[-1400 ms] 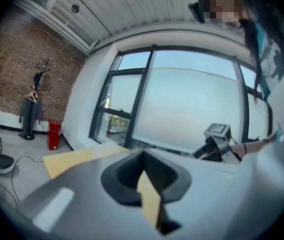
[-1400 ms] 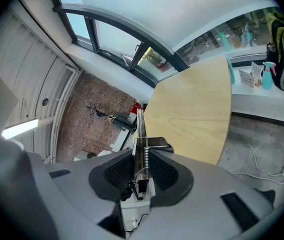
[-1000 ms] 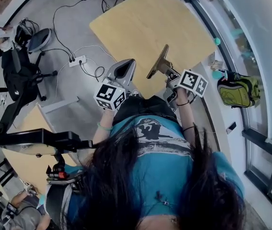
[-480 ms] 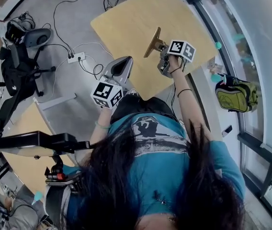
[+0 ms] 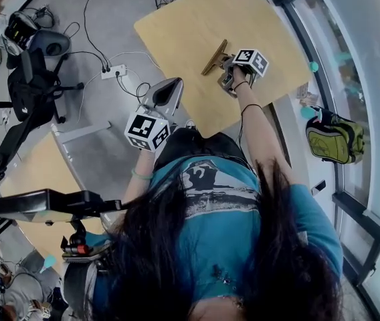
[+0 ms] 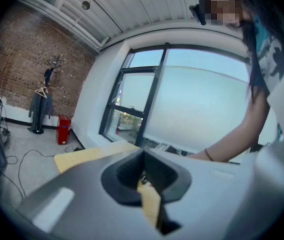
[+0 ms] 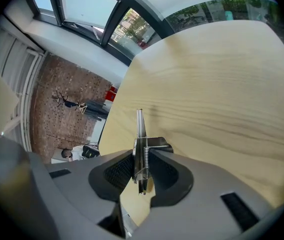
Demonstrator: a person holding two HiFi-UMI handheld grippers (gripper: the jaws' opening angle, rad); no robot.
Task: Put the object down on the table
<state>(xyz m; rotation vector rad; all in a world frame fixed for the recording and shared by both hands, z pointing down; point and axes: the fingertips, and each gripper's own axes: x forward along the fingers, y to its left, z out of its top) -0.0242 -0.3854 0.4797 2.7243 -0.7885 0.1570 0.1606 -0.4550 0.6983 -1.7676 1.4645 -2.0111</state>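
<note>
A brown clipboard [image 5: 215, 56] with a metal spring clip [image 7: 148, 145] is held over the light wooden table [image 5: 190, 19]. My right gripper [image 5: 227, 66] is shut on its clip end. In the right gripper view the clipboard [image 7: 140, 126] stands edge-on between the pads, its far end pointing down at the table [image 7: 222, 84]. Whether it touches the wood I cannot tell. My left gripper [image 5: 167, 96] hangs off the table's near left edge, shut and holding nothing. In its own view the left gripper [image 6: 144, 173] points toward the window.
A green backpack [image 5: 333, 139] lies on the floor at the right by the window wall. A black office chair [image 5: 33, 79], a power strip [image 5: 114, 72] and loose cables are on the floor to the left. A second wooden table [image 5: 33, 172] stands at the lower left.
My right gripper has carried the clipboard forward from the table's near edge to farther over the tabletop. The left gripper has barely moved.
</note>
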